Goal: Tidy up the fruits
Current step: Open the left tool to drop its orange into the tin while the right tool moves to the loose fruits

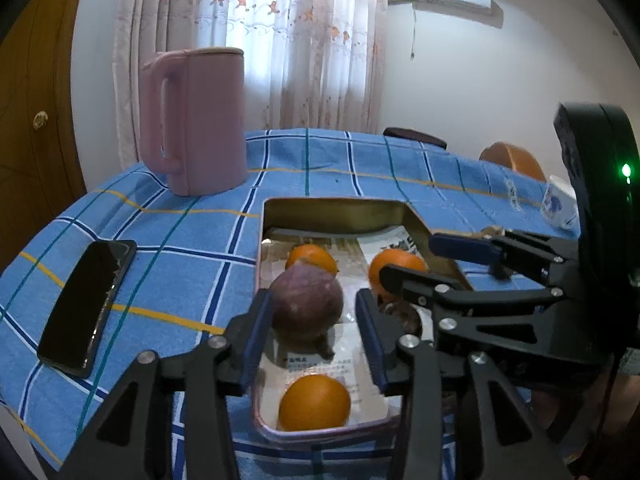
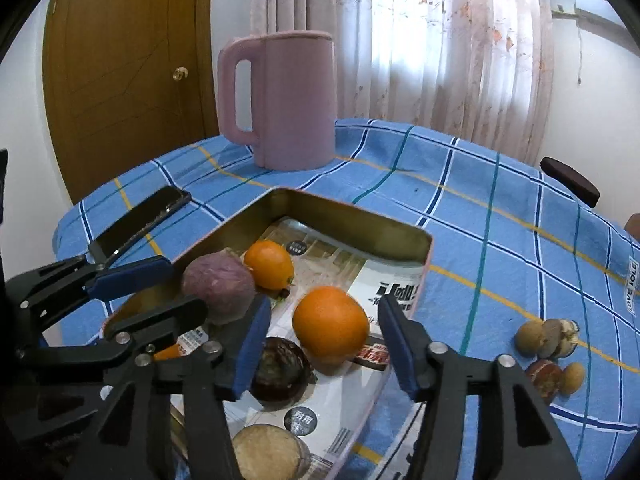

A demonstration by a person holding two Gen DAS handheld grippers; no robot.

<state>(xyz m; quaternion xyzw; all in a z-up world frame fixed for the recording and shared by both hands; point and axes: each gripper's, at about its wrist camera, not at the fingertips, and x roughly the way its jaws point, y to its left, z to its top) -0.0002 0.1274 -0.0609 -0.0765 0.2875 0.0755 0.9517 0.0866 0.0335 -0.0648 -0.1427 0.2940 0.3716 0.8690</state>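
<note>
Blue checked tablecloth [image 1: 192, 248], tin tray [image 1: 340, 210] of fruit, my left claw [image 1: 316, 332] wide around the purple fruit [image 1: 306, 304], my right claw [image 2: 328, 344] wide around an orange [image 2: 330, 322].

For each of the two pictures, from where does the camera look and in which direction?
Left wrist: sits on the left gripper, looks along its open jaws at the purple fruit in the tin tray; the right gripper shows.
Right wrist: sits on the right gripper, jaws open around an orange; the left gripper shows.
Shared: tray, pink kettle, phone.
</note>
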